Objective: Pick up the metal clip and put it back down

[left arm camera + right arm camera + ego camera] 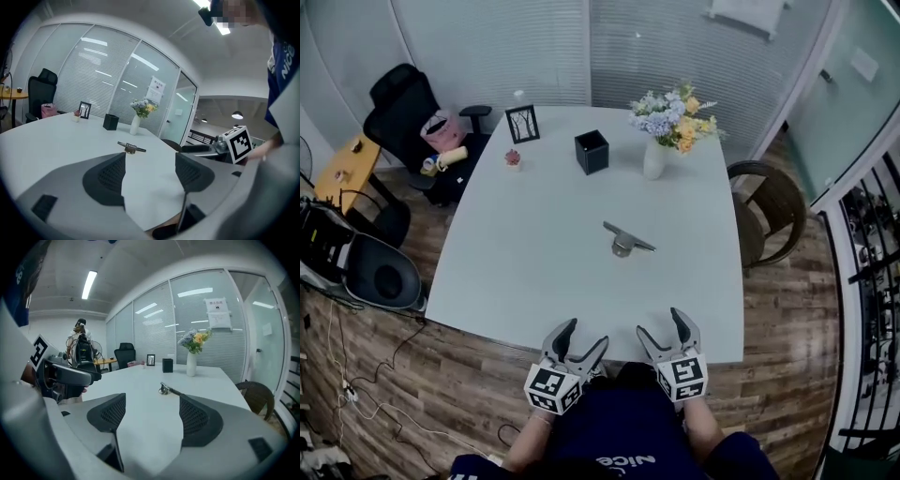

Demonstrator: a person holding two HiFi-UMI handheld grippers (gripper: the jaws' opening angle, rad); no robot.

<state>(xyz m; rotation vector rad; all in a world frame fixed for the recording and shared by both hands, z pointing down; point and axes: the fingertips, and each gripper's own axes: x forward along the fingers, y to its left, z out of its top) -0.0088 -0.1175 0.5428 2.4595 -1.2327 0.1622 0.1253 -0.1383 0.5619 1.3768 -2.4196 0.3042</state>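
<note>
The metal clip point(625, 239) lies flat near the middle of the white table point(525, 262), well beyond both grippers. It also shows as a small dark bar in the left gripper view point(131, 148) and the right gripper view point(167, 389). My left gripper point(581, 339) hovers at the table's near edge, open with nothing between its jaws. My right gripper point(660, 324) sits beside it, also open and empty. In the left gripper view the right gripper's marker cube point(240, 143) is at the right.
At the table's far side stand a white vase of flowers point(656, 155), a black square holder point(592, 151), a small picture frame point(522, 123) and a tiny potted plant point(513, 159). A brown chair point(773, 211) is at the right, a black office chair point(408, 112) at the far left.
</note>
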